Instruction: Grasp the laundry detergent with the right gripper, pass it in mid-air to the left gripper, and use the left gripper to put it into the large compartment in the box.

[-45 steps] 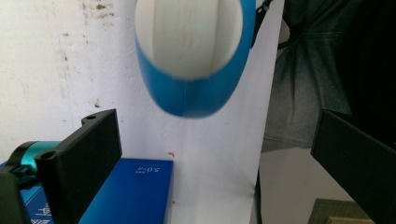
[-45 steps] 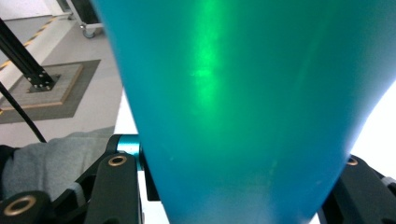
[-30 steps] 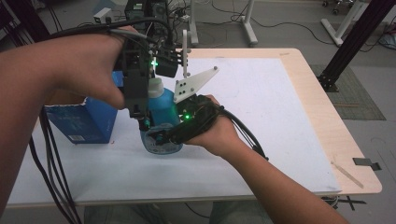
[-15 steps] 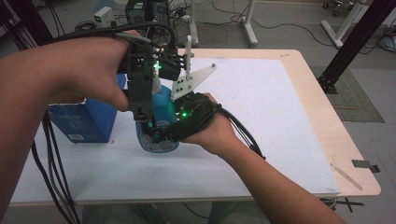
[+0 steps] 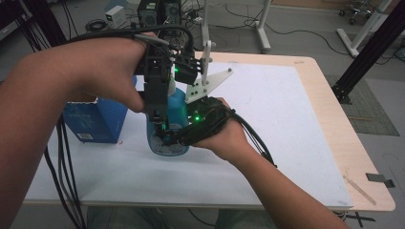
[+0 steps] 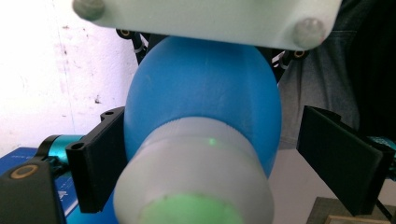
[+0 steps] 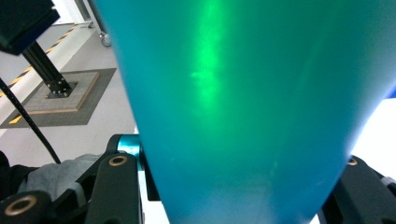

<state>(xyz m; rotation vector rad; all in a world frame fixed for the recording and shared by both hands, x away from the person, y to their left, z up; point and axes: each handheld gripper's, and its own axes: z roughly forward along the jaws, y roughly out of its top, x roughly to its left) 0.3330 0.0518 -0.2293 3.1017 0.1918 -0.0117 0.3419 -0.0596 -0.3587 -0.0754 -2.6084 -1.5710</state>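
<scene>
On the white table (image 5: pixel 286 119) my right gripper (image 5: pixel 167 138) clamps the upright blue bottle (image 5: pixel 177 107) low, while my left gripper (image 6: pixel 201 158) straddles its cap (image 6: pixel 196 182), jaws just closing, not yet pressing.

Your light wooden table (image 5: pixel 329 109), a white sheet (image 5: pixel 267 119) spread over most of its top, your blue bottle (image 5: pixel 168 143) standing upright toward the left edge, a blue box (image 5: pixel 95 121) just beside it, nearer that edge.
</scene>
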